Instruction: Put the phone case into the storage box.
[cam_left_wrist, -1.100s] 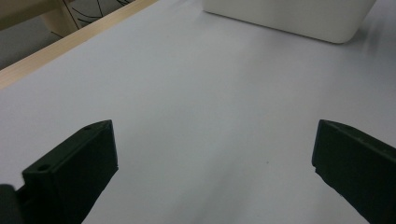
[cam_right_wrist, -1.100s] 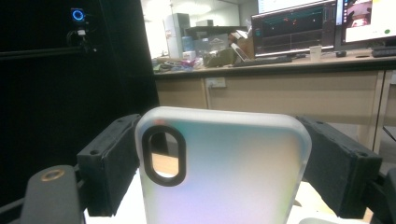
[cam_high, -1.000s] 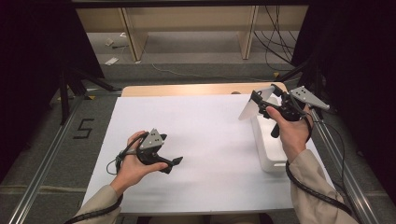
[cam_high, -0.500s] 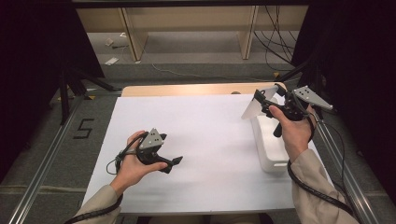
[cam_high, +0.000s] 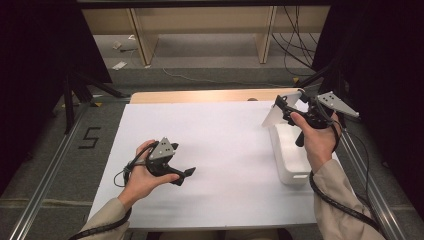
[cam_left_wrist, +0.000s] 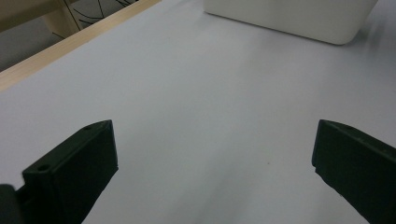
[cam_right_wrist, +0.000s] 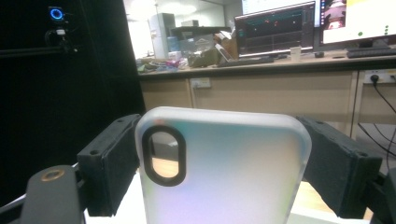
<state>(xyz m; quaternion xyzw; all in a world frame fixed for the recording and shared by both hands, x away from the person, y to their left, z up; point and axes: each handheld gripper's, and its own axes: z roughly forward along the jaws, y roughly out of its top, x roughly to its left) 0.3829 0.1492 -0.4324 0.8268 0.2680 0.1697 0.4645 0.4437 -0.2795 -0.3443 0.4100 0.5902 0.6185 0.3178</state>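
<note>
My right gripper (cam_high: 288, 107) is shut on a frosted translucent phone case (cam_high: 280, 109) and holds it in the air above the far end of a white rectangular bin (cam_high: 291, 154) at the table's right side. In the right gripper view the phone case (cam_right_wrist: 224, 168) stands upright between the two black jaws, its camera cut-out at the upper left. My left gripper (cam_high: 186, 175) rests low on the white table sheet (cam_high: 220, 150) at the front left, open, with nothing between its jaws. The left gripper view shows the bin (cam_left_wrist: 289, 18) far ahead.
The white sheet covers a wooden table whose far edge (cam_high: 200, 96) shows as a tan strip. Metal rails (cam_high: 45, 185) run along both sides on the floor. Shelving legs and cables stand beyond the table.
The right hand has lifted the phone case slightly and drifted a little to the right above the bin. The left hand and gripper have stayed put.
</note>
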